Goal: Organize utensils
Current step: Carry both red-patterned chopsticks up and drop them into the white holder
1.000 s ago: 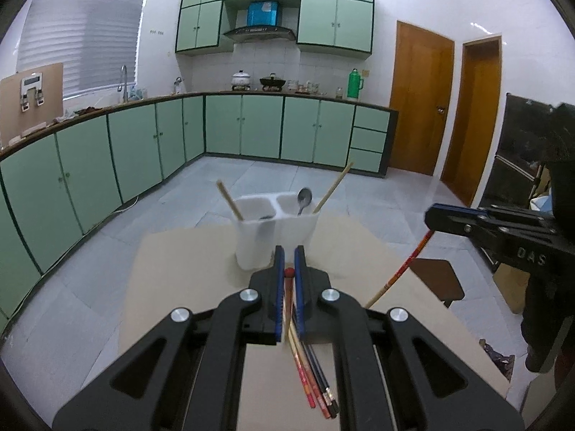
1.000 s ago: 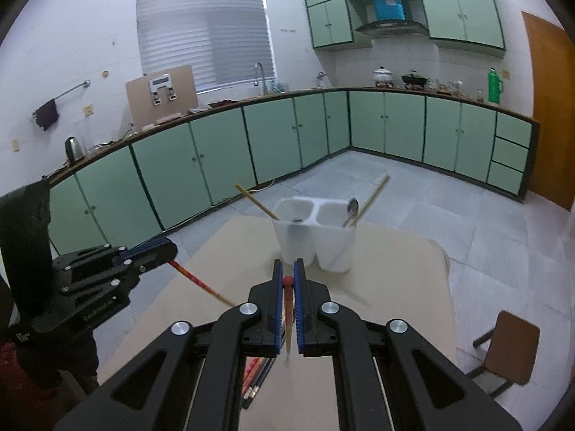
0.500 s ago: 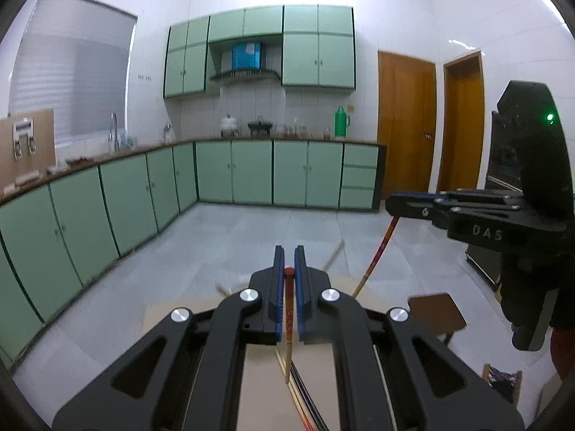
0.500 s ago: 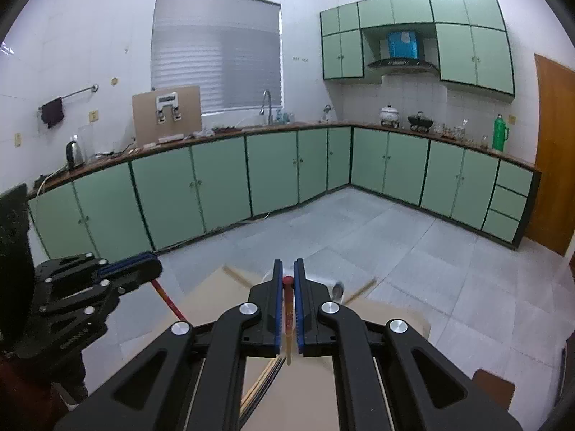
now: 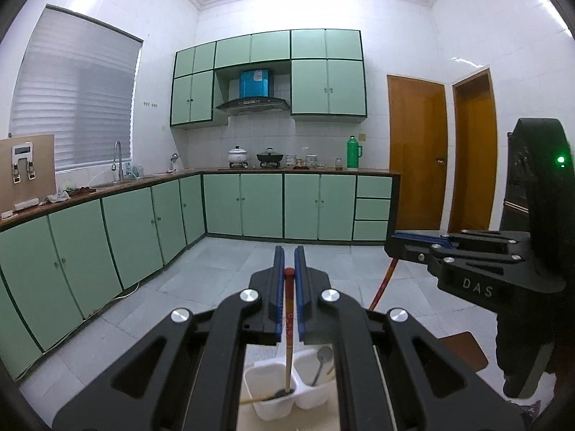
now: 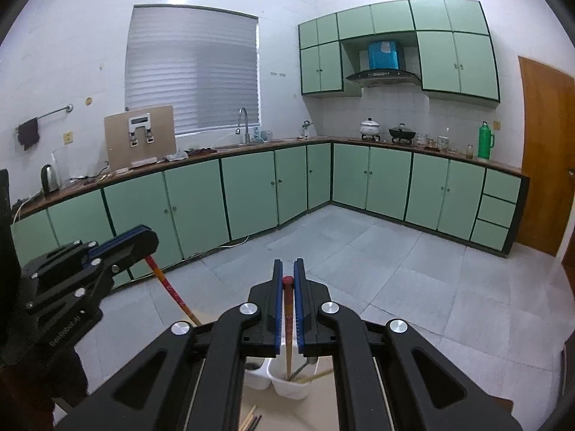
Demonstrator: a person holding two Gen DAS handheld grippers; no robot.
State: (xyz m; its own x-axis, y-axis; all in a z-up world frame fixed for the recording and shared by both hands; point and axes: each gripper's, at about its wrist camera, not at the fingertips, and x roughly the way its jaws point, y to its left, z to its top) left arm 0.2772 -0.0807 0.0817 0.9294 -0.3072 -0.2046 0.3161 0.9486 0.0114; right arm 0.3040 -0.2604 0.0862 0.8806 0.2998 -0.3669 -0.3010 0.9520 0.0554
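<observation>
My left gripper [image 5: 288, 251] is shut on a red-topped wooden chopstick [image 5: 288, 327]. It hangs down, and its tip seems to reach the left compartment of the white two-compartment holder [image 5: 266, 407]. A spoon [image 5: 321, 359] leans in the other compartment. My right gripper [image 6: 288, 264] is shut on a similar chopstick [image 6: 288, 327], whose tip hangs at the right compartment of the holder [image 6: 289, 391]. Each view also shows the other gripper at its side: the right gripper [image 5: 395, 246] and the left gripper [image 6: 145, 237], both still clamped on their sticks.
The holder stands on a tan table [image 6: 309, 416], where several loose chopsticks [image 6: 251, 420] lie near the front. A brown stool [image 5: 463, 352] stands to the right of the table. Green cabinets [image 5: 251, 208] line the far walls across a grey tiled floor.
Both grippers rose with their chopsticks and moved toward the holder. It was ahead of the fingertips; now it lies below them with the sticks hanging over it.
</observation>
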